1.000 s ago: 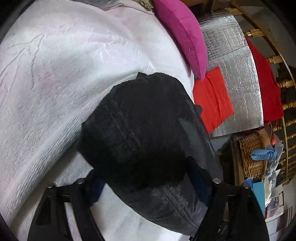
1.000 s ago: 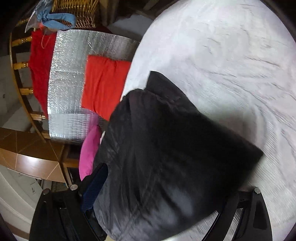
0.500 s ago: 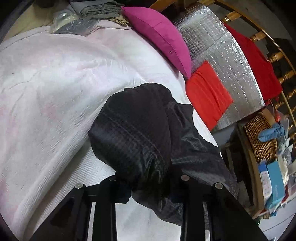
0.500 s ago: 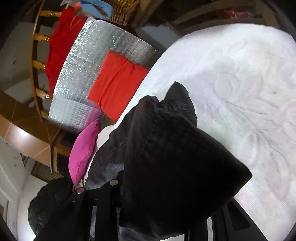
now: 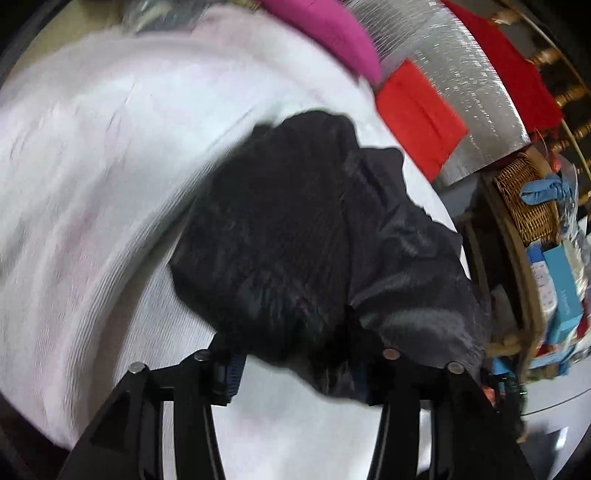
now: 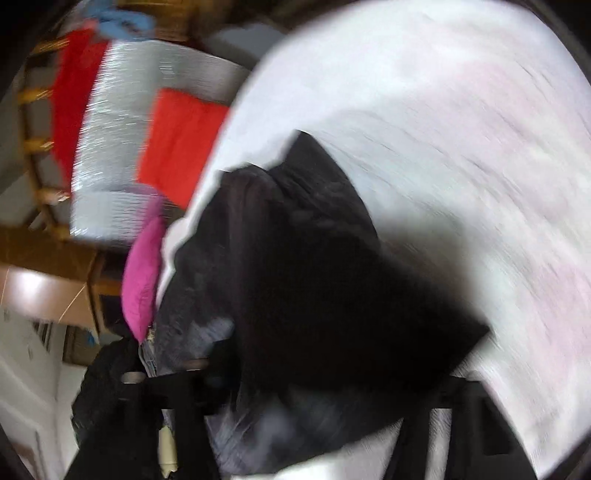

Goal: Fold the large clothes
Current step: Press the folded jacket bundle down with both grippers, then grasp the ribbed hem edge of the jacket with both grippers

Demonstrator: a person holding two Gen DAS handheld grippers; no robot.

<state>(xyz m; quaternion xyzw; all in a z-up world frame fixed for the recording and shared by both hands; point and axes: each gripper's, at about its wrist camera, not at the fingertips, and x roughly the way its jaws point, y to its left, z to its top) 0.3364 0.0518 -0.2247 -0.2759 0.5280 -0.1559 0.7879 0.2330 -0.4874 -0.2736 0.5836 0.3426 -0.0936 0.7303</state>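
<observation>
A black garment (image 5: 314, 236) is bunched over a white bedspread (image 5: 92, 177). My left gripper (image 5: 299, 354) is shut on the garment's near edge, the fabric draping over both fingers. In the right wrist view the same black garment (image 6: 314, 280) fills the middle, and my right gripper (image 6: 314, 373) is shut on its near edge. The fingertips of both grippers are hidden under the cloth. Both views are blurred by motion.
A pink cushion (image 5: 325, 33), a red cushion (image 5: 417, 110) and a silver foil mat (image 5: 461, 88) lie at the bed's far side. A wicker basket (image 5: 524, 199) and boxes stand on the right. Wooden railing (image 6: 37, 147) borders the bed.
Both grippers went from open around the garment to shut on it. Both now move quickly with the fabric, which has bunched up and lifted off the bedspread.
</observation>
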